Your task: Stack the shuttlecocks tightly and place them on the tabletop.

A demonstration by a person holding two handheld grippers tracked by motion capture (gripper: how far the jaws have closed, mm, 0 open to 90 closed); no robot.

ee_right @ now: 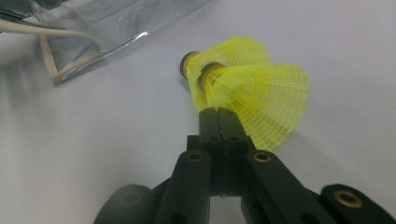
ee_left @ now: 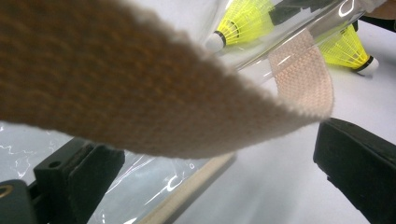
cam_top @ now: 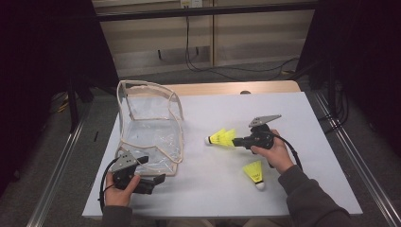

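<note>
My right gripper [cam_top: 235,140] [ee_right: 217,112] is shut on the edge of the skirt of a yellow shuttlecock [cam_top: 221,137] [ee_right: 261,100], which lies low over the white table with its cork pointing left. A second yellow shuttlecock [ee_right: 219,56] looks nested into it, with two corks showing. Another yellow shuttlecock [cam_top: 254,172] [ee_left: 348,46] lies loose beside the right forearm. A clear plastic bag [cam_top: 151,127] with beige trim stands open at the left. My left gripper [cam_top: 161,178] [ee_left: 210,154] is at its near corner, jaws wide apart, and the bag's beige strap [ee_left: 140,93] crosses in front of them.
The white board [cam_top: 213,194] covers a wooden table, with metal rails along both sides. The bag's flat clear wall and trim [ee_right: 70,51] lie on the surface left of the held shuttlecock. Dark curtains stand left and right, and cables hang behind.
</note>
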